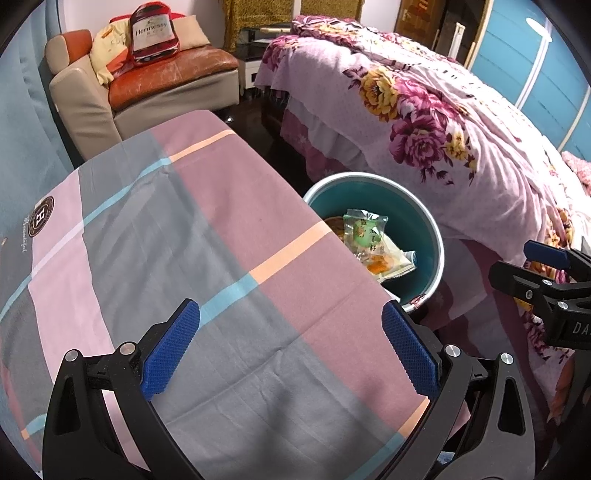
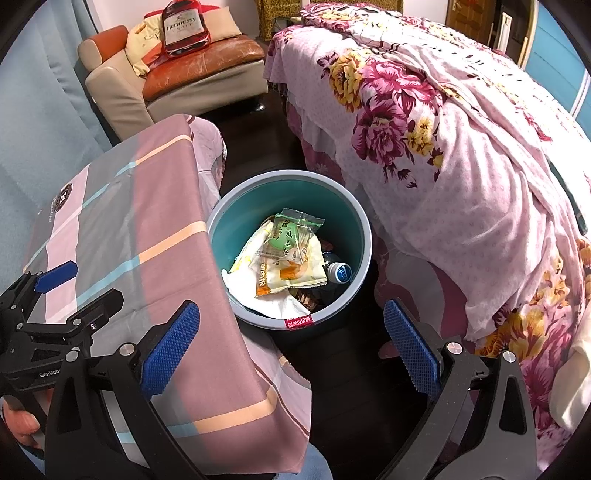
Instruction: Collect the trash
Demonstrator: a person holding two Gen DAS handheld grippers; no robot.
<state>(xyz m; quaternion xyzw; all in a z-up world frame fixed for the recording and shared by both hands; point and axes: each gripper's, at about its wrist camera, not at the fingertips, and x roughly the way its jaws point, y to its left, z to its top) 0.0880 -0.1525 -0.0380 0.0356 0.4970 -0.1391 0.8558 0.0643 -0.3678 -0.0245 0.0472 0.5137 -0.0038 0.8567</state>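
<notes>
Big flowered bed (image 2: 461, 155) along the right, worn sofa (image 2: 207, 74) at the back with cushions and a bottle-shaped pillow (image 2: 184, 26). Nearer, a desk (image 1: 207, 258) under a checked cloth in pink, grey and blue, bare of any rubbish as far as both views show. Between desk and bed, down on the dark floor, a round blue bin (image 2: 288, 323), touching or nearly touching the hanging cloth on one side. Inside it, the trash: a crumpled white paper or tissue (image 2: 273, 304) underneath, a yellow-and-white snack bag (image 2: 295, 273) on that, a clear wrapper with a green round print (image 2: 291, 236) on top, and a plastic bottle (image 2: 338, 271) with a blue cap wedged against the wall. All light stuff by the look of it; wrappers thin, crinkly and slippery, likely to slide out of a shallow pinch, so best taken at a crimped end seam or a folded corner. Bottle probably empty, stiff enough but round and prone to roll, best taken across the neck or body. Tissue soft, grabbable anywhere. Left gripper (image 1: 291, 347) held over the desk, jaws wide apart, nothing between them. Right gripper (image 2: 291, 347) poised above the floor just in front of the bin, jaws likewise spread and empty. Judging by this, collecting nearly or wholly done.
</notes>
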